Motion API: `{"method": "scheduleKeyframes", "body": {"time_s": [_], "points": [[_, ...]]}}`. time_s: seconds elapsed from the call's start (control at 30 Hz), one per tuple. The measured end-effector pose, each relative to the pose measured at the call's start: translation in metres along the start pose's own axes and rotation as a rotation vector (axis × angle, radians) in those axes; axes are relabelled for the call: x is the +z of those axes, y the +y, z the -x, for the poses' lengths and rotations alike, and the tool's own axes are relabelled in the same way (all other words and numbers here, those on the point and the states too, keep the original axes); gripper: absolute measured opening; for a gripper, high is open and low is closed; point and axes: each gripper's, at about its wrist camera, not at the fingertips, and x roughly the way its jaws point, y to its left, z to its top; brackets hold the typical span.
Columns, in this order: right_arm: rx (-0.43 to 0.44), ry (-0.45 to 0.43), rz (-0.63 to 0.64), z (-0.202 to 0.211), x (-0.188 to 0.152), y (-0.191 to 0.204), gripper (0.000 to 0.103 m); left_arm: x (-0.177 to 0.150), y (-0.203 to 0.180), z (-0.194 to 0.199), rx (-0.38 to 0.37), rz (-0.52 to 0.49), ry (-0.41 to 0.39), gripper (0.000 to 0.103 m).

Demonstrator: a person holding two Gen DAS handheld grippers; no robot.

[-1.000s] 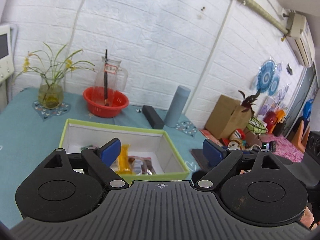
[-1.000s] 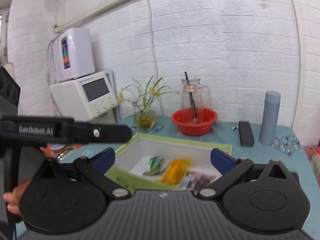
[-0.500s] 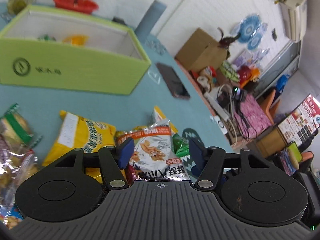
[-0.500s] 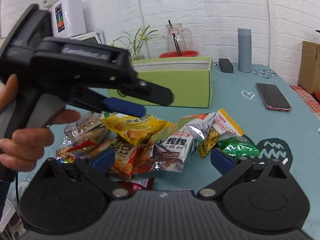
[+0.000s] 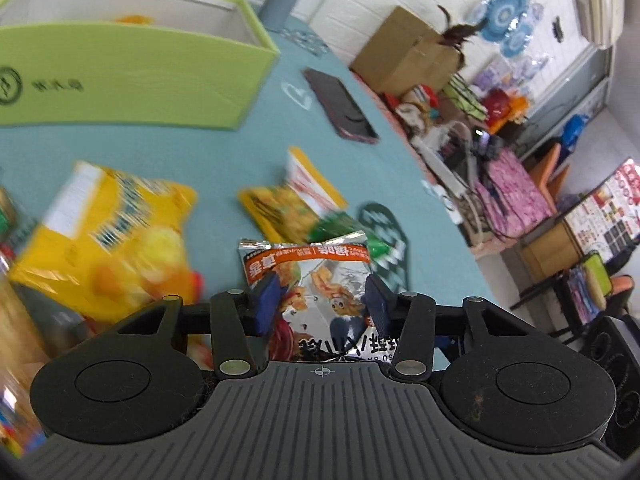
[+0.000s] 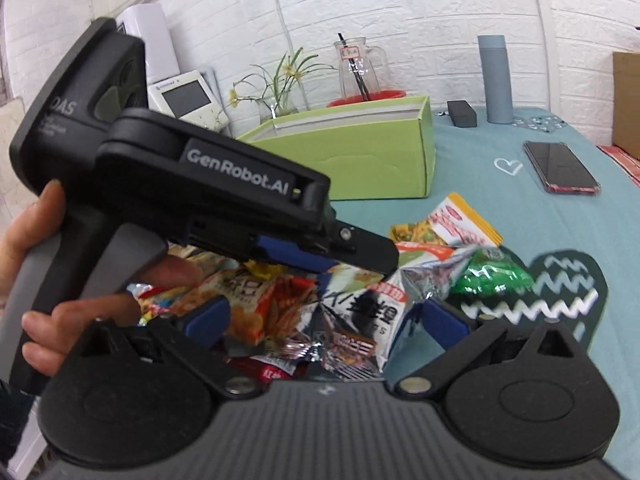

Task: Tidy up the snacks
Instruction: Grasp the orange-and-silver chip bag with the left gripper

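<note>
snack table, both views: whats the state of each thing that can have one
green box: open, no lid on
left gripper: jaws have just been closing, pads on the silver snack packet
right gripper: jaws open, over the snack pile
phone: flat on the table, screen dark
grey bottle: upright, capped
glass jug: upright

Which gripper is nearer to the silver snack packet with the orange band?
Left. The left gripper has the silver snack packet between its closing jaws. The right gripper is open beside the pile.
</note>
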Motion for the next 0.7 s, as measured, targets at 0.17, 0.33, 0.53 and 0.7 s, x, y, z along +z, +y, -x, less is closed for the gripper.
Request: {"method": "scheduleKeyframes", "body": {"time_s": [0.17,0.33,0.53,0.7], "points": [[-0.09,0.006,0.001,0.041,-0.026,-0.014,0.101,-0.039,-0.037,-0.011,-0.056,-0.046,0.034,0.03],[-0.176,-0.038,-0.007,0.069,-0.038,-0.021,0.101,-0.049,-0.045,0.002,0.044,-0.028,-0.035,0.071],[-0.165,-0.032,-0.02,0.069,-0.045,-0.028,0.101,-0.054,-0.05,-0.01,0.045,-0.007,0.002,0.063],[-0.179,-0.022,-0.035,0.065,-0.047,-0.032,0.099,-0.059,-0.053,-0.027,0.022,-0.015,0.052,0.058]]}}
